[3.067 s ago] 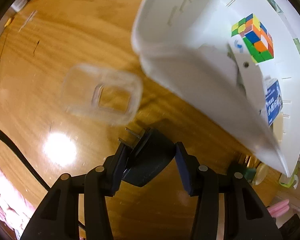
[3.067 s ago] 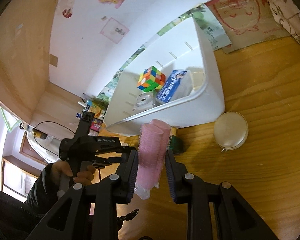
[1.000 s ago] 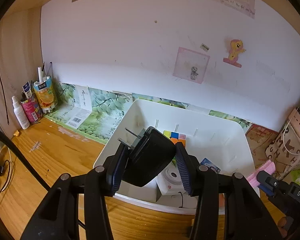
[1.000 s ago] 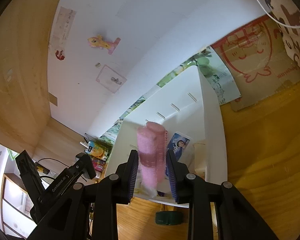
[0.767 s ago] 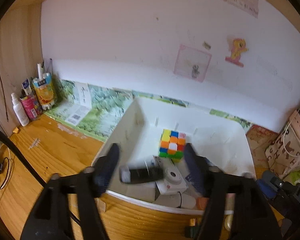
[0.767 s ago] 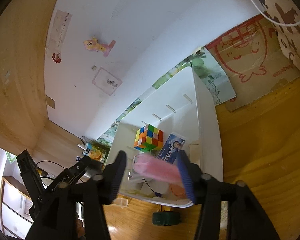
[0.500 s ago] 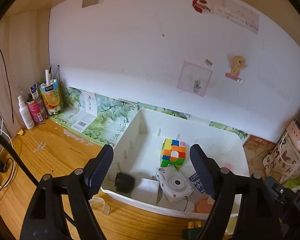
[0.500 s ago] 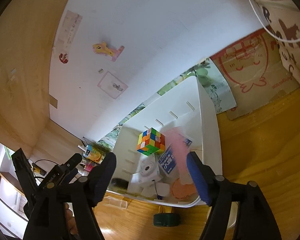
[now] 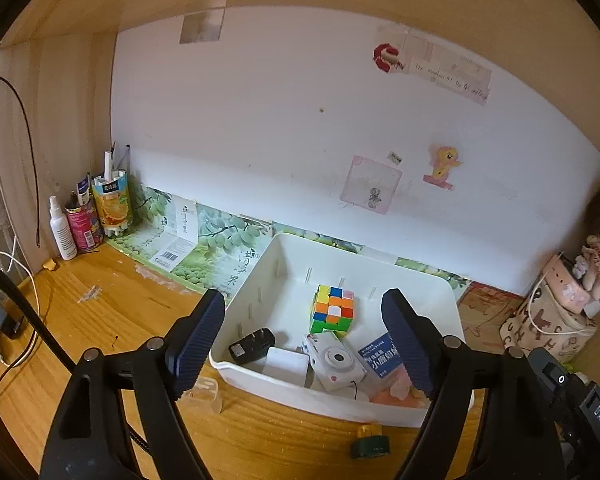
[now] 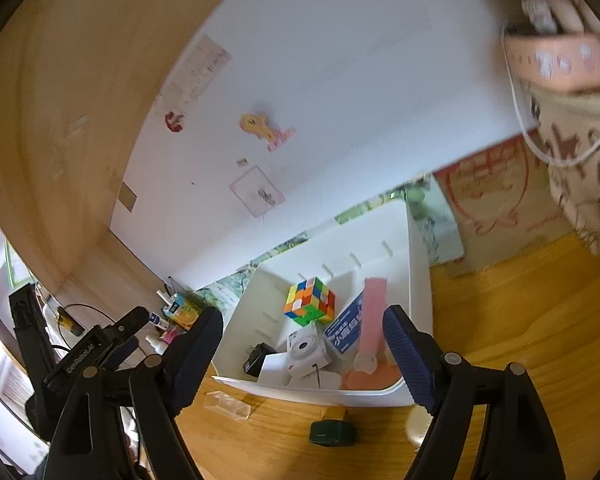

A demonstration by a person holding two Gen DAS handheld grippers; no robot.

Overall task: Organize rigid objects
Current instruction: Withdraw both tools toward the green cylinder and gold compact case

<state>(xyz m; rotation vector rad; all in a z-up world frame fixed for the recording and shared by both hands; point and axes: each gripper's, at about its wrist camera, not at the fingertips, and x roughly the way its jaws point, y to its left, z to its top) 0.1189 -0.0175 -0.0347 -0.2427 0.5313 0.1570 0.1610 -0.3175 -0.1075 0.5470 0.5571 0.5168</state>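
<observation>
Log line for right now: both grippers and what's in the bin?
left gripper: opening, empty | right gripper: opening, empty | white bin: black charger, pink roller, cube, camera

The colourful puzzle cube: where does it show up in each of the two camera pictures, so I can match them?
Left wrist view: the puzzle cube sits just right of centre, inside the white bin.
Right wrist view: the puzzle cube is at centre, slightly low, in the same bin.
Shared landmark: the white toy camera, just in front of it.
</observation>
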